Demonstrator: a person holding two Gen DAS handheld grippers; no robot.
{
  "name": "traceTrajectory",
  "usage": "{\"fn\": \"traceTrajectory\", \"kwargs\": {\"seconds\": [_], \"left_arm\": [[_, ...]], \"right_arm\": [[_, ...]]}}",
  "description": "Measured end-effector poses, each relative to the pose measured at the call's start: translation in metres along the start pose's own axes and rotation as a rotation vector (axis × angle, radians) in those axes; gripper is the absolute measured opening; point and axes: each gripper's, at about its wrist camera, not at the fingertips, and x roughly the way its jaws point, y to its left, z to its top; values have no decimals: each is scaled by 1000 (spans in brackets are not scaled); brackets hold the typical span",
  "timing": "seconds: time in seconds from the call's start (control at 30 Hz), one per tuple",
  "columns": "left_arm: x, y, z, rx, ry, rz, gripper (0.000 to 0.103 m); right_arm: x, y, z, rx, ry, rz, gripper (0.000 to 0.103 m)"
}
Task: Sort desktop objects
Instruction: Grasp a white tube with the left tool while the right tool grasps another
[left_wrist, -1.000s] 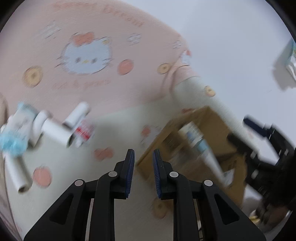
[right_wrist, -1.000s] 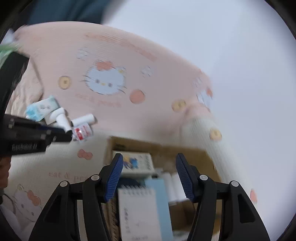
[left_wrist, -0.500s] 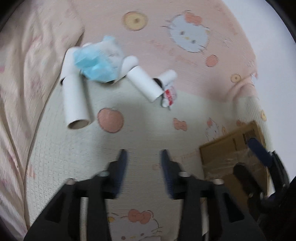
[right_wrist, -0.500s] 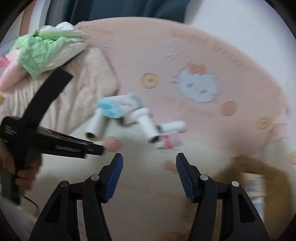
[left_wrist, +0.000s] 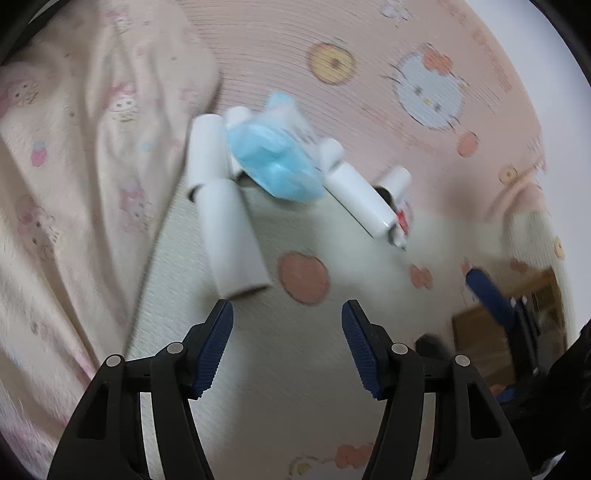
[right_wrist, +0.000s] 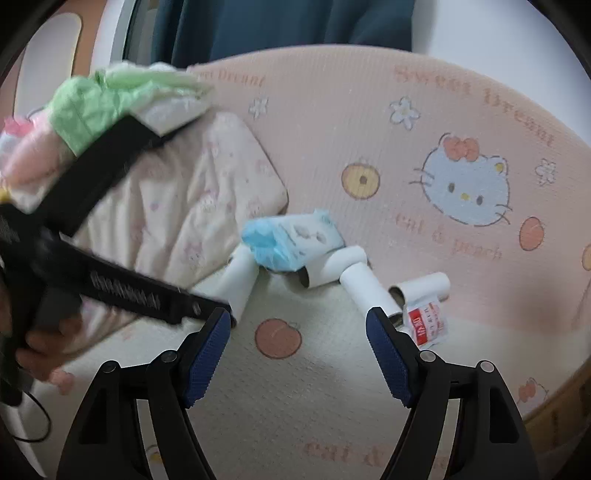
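Several white cardboard tubes (left_wrist: 231, 232) lie in a loose heap on the Hello Kitty mat (left_wrist: 288, 373), with a blue tissue pack (left_wrist: 275, 162) on top and a small red-and-white packet (left_wrist: 403, 218) at the right end. My left gripper (left_wrist: 287, 338) is open and empty, just short of the nearest tube. My right gripper (right_wrist: 297, 349) is open and empty, short of the heap; the tubes (right_wrist: 365, 290), tissue pack (right_wrist: 291, 242) and packet (right_wrist: 426, 323) lie ahead of it.
A cardboard box (left_wrist: 517, 332) stands at the right, partly behind the right gripper's body. A pale pillow (right_wrist: 177, 221) lies left of the heap, with green and pink cloth (right_wrist: 107, 99) behind it. The left gripper's body crosses the right wrist view's left side.
Both grippers swung left, away from the box toward the tube heap. My left gripper opened from nearly shut to wide. The right stayed open.
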Motion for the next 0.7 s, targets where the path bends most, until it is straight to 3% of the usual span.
{"fn": "traceTrajectory", "kwargs": {"seconds": [0.13, 0.23, 0.43, 0.53, 0.6, 0.7], "left_arm": [[8, 18, 16, -79, -6, -14, 65], [21, 21, 25, -104, 3, 49, 65], [43, 36, 29, -215, 57, 5, 65], [54, 44, 31, -263, 93, 90, 65], [55, 40, 31, -222, 75, 107, 65], [52, 30, 29, -170, 50, 108, 47]], "right_arm": [[22, 10, -5, -58, 29, -6, 74], [32, 9, -7, -51, 55, -9, 74], [36, 6, -12, -30, 91, -8, 74], [35, 8, -16, -45, 99, -11, 75], [36, 10, -18, -42, 108, -6, 75], [37, 14, -22, -33, 131, 11, 75]]}}
